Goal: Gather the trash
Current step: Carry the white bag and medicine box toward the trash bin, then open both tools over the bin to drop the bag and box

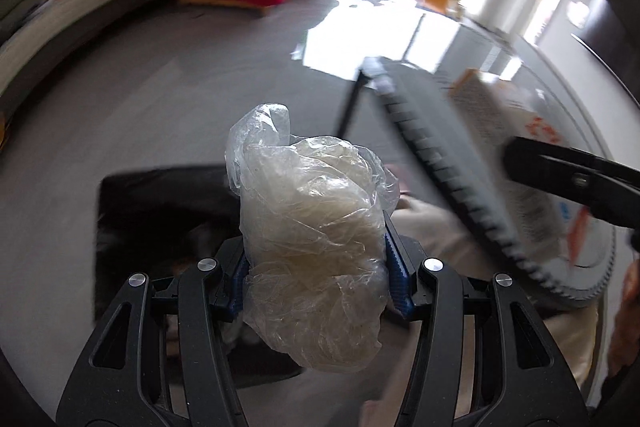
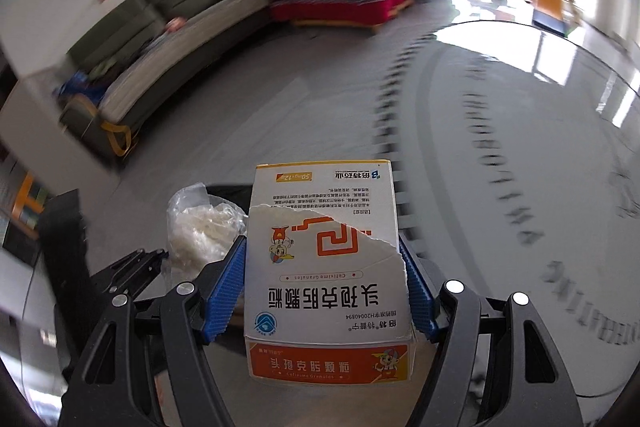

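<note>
A crumpled clear plastic bag (image 1: 312, 247) sits pinched between the blue pads of the left hand-held gripper (image 1: 316, 267), above a dark bin (image 1: 160, 195). The torn white-and-orange medicine box (image 2: 326, 267) is clamped upright in the right hand-held gripper (image 2: 324, 291), beside the round worktop (image 2: 520, 147).

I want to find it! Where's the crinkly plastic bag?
The crumpled plastic bag sits clamped in the left gripper, over a dark bin; the right wrist view shows it left of the medicine box.

Grey floor (image 1: 160, 99) under black bin (image 1: 160, 195).
</note>
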Available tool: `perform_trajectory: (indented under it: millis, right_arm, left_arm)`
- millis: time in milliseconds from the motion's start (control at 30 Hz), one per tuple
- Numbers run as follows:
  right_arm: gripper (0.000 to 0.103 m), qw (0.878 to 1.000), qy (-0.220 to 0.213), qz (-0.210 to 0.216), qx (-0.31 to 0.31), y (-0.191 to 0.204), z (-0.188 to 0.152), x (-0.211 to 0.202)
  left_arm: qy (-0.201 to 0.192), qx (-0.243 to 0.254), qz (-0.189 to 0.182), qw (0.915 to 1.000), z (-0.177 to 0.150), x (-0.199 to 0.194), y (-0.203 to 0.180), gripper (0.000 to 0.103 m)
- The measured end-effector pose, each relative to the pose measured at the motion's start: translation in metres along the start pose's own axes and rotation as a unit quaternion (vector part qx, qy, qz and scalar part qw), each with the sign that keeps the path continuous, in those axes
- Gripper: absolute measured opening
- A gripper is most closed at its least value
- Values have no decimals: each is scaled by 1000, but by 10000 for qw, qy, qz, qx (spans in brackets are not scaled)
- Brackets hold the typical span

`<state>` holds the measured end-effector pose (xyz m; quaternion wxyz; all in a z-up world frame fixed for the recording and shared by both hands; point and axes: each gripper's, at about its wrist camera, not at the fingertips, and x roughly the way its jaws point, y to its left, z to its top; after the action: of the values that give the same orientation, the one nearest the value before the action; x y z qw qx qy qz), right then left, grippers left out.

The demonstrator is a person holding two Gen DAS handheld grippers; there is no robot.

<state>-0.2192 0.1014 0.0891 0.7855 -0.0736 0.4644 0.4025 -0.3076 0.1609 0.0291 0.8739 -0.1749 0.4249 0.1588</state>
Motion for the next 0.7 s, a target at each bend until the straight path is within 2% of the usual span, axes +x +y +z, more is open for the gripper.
perform_trajectory:
  millis: [133,200,233,267,300,367,467,600,700]
  right_arm:
    - [71,9984,176,247,-484,47,-1,21]
    - [73,9970,225,432,-602,64,1,33]
    - [75,9957,263,569,-686,74,4,41]
    - [78,9945,320,629,-775,82,7,47]
    - [83,9936,382,569,-903,94,10,55]
    - [84,9929,343,487,-1031,106,15,64]
    - [84,9922,305,585,-1054,114,20,68]
    - [84,9920,277,650,-1049,110,19,65]
    - [84,9928,291,643,-969,101,16,62]
  left_arm:
    - [202,-517,420,9976,-20,0,53,53]
    - [314,-785,490,9952,-29,1,73,55]
    - [357,-937,528,9936,-33,3,82,66]
    - [431,-1080,606,9914,-38,4,89,92]
    - [419,-1195,711,9894,-38,5,93,97]
    - [370,-1384,868,9859,-42,4,104,97]
    - [394,-1644,963,9809,-46,3,116,97]
    - [412,-1907,859,9770,-47,4,126,97]
    - [432,-1878,819,9778,-45,6,126,97]
